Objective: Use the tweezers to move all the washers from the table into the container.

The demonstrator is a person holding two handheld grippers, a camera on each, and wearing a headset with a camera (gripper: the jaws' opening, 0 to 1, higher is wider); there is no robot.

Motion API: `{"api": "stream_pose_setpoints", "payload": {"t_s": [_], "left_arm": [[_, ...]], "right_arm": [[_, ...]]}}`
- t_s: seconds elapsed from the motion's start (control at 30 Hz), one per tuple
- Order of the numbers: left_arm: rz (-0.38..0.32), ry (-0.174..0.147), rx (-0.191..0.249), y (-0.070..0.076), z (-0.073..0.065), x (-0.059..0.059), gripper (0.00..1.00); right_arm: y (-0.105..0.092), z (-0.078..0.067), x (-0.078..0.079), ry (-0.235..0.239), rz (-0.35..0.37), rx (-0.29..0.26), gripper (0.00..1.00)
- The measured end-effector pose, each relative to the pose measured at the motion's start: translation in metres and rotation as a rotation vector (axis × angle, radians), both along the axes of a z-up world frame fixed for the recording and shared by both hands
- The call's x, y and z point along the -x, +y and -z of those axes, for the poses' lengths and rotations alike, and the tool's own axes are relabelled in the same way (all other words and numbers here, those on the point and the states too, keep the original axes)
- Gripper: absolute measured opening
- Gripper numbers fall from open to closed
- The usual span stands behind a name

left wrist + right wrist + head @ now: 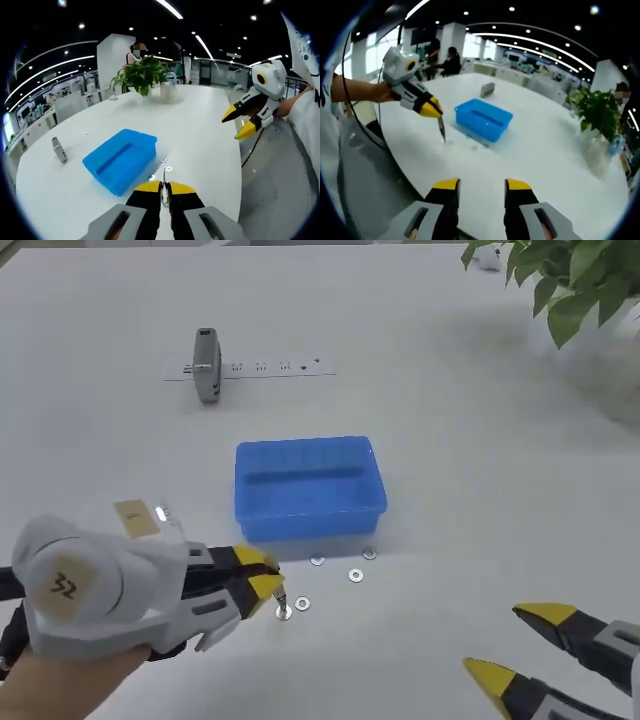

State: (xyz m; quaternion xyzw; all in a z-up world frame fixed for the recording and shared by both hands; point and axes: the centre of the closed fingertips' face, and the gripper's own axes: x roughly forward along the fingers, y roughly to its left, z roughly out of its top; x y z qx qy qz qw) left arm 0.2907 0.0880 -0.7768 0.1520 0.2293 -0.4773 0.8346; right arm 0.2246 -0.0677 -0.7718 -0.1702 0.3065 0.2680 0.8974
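Head view: left gripper (268, 586) is clamped on the tweezers (281, 604), tips at a washer (285, 614) by the container's (310, 515) 6 o'clock; other washers (356, 575) lie nearby; pinch gently, lift straight, carry toward 12; right gripper (505, 645) hangs spread, empty.

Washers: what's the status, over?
Left tool shut on thin metal tweezers, tips at one small silver washer. Right tool open. Nothing blocks the blue plastic container.

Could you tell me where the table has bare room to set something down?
Free: right of the blue container toward the plant, and between container and power strip. Crowded: the container's front, with washers, the left gripper and its tweezers.
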Motion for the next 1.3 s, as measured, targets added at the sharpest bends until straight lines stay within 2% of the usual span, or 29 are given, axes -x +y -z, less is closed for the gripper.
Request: {"api": "stream_pose_setpoints", "payload": {"t_s": [0.3,0.77,1.3], "left_arm": [[-0.009,0.001,0.001,-0.001,-0.001,0.002,0.01],[-0.020,-0.021,0.004,-0.002,-0.006,-0.001,0.01],[-0.024,-0.029,0.011,0.000,-0.011,-0.001,0.00]], "right_arm": [[0.000,0.001,0.000,-0.001,0.000,0.005,0.31],[0.000,0.001,0.000,0.003,-0.003,0.008,0.30],[-0.001,0.001,0.000,0.002,-0.004,0.011,0.28]]}}
